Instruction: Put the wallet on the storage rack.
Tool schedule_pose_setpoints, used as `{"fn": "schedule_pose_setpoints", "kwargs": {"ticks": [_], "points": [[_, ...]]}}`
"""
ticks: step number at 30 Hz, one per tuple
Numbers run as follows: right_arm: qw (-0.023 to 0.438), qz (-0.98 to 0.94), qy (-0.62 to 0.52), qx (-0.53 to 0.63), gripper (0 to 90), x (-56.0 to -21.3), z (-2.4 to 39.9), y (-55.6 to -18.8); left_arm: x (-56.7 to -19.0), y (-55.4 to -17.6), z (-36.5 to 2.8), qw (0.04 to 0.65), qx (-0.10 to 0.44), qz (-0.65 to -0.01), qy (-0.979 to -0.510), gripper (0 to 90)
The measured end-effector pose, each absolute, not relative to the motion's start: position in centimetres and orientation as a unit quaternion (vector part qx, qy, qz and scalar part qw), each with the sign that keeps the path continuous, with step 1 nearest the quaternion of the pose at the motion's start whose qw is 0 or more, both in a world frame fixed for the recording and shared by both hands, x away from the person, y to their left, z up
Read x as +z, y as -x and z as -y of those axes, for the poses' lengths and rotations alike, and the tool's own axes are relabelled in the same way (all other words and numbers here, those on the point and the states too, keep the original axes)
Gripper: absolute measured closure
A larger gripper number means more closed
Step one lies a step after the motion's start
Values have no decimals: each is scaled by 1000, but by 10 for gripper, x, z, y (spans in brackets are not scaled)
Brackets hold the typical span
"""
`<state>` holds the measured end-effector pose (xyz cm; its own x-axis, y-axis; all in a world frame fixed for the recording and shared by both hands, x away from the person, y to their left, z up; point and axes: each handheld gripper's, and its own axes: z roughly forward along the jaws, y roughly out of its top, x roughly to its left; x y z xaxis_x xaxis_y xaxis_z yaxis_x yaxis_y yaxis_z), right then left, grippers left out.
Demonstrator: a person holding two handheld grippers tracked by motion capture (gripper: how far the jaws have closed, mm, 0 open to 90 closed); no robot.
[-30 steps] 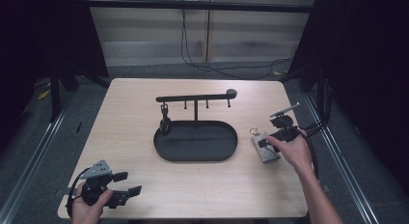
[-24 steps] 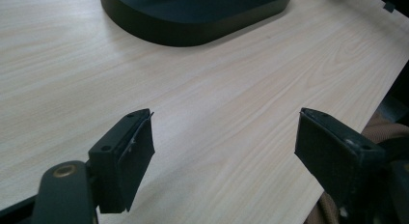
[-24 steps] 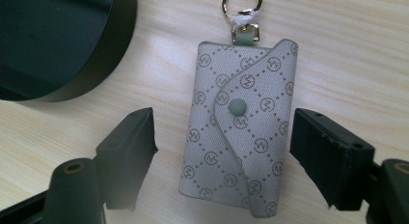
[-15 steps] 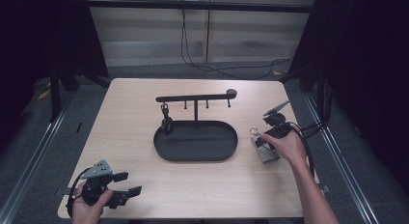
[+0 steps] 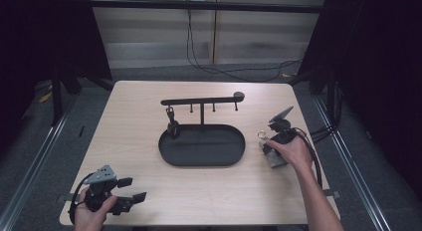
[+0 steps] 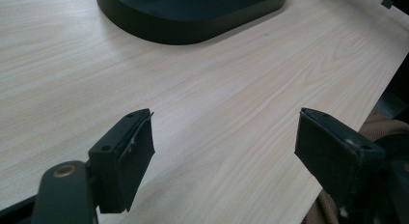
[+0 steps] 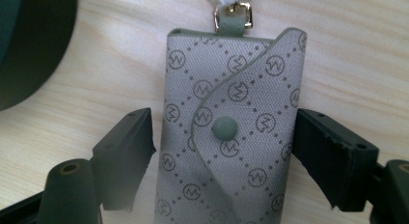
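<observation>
1. We see a grey woven pouch [image 7: 231, 137] of flat, oblong shape, printed with a diamond lattice of dots and small round logos; a curved flap crosses its face and fastens with a smooth grey snap, and a grey tab with a metal buckle sits at its far end.
2. Beyond the buckle lies a metal ring [image 5: 262, 135], blurred and bright in the right gripper view.
3. The pouch lies flat on the pale wood-grain tabletop [image 5: 129, 111], straight between the matte black jaws of our right tongs [image 7: 223, 156], its snap about midway between them.
4. The right tongs have just been opening; the jaws stand open on either side of the pouch, a sliver of tabletop showing between the left jaw and the pouch, the right jaw very close to its edge.
5. To the left of these tongs is a black oval tray [image 5: 164, 149] with a low rim, smooth and dull, bearing a thin post and hooked crossbar.
6. Our right hand [image 5: 291, 151] reaches forward and bends down over the pouch, the tongs pointing at the tabletop.
7. Our left tongs [image 6: 224, 151] gape wide over bare wood, nothing between them, with the tray ahead of them.
8. Our left hand [image 5: 94, 206] holds them low at the tabletop's near edge, well apart from the pouch.
</observation>
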<state>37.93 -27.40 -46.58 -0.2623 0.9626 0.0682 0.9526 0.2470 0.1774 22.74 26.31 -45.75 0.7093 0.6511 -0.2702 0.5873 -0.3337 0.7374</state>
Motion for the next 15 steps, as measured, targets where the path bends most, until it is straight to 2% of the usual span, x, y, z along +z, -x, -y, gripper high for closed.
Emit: {"fn": "schedule_pose_setpoints", "kwargs": {"ticks": [15], "points": [[24,-786,-613,77,262,-475,272,-381,-458,-227,-263,431,39,-379,-818,212]]}}
